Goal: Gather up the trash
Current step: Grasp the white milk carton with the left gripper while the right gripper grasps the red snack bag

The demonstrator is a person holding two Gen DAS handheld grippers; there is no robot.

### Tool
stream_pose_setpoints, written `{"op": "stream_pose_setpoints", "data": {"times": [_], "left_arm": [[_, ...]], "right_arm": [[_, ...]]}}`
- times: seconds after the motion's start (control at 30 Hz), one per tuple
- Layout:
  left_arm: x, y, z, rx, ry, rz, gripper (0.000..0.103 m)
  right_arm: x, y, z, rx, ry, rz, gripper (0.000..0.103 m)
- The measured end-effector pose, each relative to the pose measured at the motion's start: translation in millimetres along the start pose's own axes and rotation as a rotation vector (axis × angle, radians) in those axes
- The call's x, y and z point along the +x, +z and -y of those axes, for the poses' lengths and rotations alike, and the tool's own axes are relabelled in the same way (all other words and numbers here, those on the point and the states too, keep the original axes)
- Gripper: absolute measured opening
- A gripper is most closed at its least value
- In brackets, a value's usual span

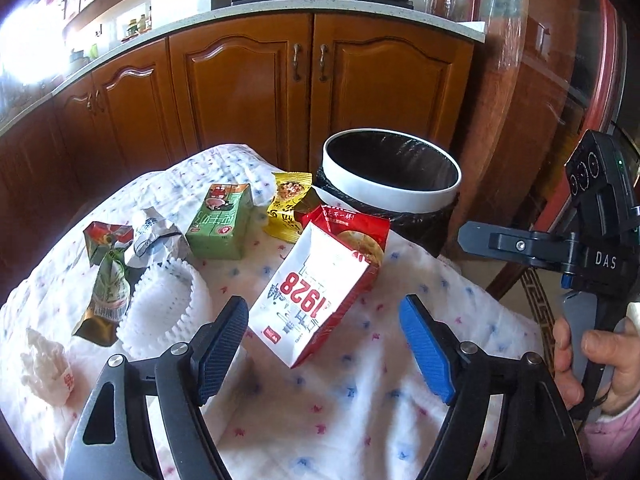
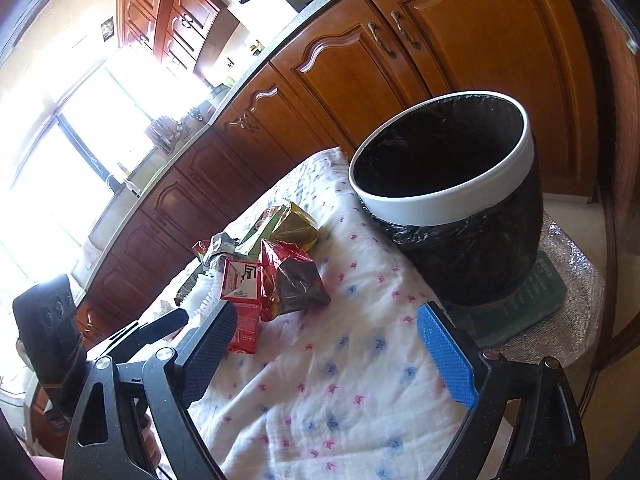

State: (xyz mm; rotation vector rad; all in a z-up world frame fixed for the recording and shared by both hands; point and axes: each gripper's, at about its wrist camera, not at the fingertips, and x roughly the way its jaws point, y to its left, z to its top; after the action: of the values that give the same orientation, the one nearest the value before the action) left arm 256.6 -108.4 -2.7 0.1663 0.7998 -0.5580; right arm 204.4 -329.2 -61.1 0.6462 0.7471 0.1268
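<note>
A white-rimmed trash bin (image 1: 390,196) lined with a black bag stands at the table's far right; it also shows in the right wrist view (image 2: 452,204). Trash lies on the patterned cloth: a white and red "1928" carton (image 1: 316,296), a red snack wrapper (image 1: 352,228), a yellow wrapper (image 1: 288,204), a green drink carton (image 1: 222,220), a white paper cup liner (image 1: 160,304) and a green packet (image 1: 108,280). My left gripper (image 1: 324,340) is open just before the "1928" carton. My right gripper (image 2: 332,352) is open over bare cloth, beside the red carton (image 2: 244,308) and red wrapper (image 2: 292,276).
Wooden kitchen cabinets (image 1: 308,80) under a counter with a pan and pot stand behind the table. A crumpled white wrapper (image 1: 48,364) lies at the cloth's left edge. The bin sits on a green mat (image 2: 532,304). The right-hand gripper (image 1: 592,232) shows at the right.
</note>
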Motion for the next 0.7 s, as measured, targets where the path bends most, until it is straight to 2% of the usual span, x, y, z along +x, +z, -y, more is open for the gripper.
{"op": "stream_pose_setpoints", "data": {"times": [0.07,0.13,0.3,0.43,0.47,0.5,0.57,0.7], "left_arm": [[8.3,5.6,-7.5,0.004,-0.019,-0.021,0.079],[15.7,11.1,-12.7,0.017,-0.037,-0.039,0.079],[35.3,17.4,-20.4,0.041,-0.043,-0.086,0.079],[46.7,17.5,-19.9,0.059,-0.062,-0.105,0.078],[49.1,16.9,-19.0,0.062,-0.062,-0.112,0.076],[51.0,16.2,-18.3,0.064,-0.064,-0.116,0.069],[51.6,15.2,-17.2,0.068,-0.061,-0.112,0.064],[45.7,13.5,-14.6,0.066,-0.067,-0.092,0.054]], "right_arm": [[5.7,5.4,-0.1,0.007,0.012,-0.004,0.091],[10.9,10.2,-0.3,0.012,0.027,-0.007,0.085],[31.4,23.3,-5.5,0.02,0.067,-0.043,0.058],[52.8,27.7,-13.4,0.015,0.098,-0.084,0.049],[57.8,27.9,-14.4,0.013,0.097,-0.092,0.043],[63.5,27.9,-15.1,0.009,0.094,-0.102,0.027],[72.2,27.5,-17.4,0.008,0.092,-0.12,0.007],[66.5,25.8,-21.4,-0.019,0.084,-0.096,0.003]]}}
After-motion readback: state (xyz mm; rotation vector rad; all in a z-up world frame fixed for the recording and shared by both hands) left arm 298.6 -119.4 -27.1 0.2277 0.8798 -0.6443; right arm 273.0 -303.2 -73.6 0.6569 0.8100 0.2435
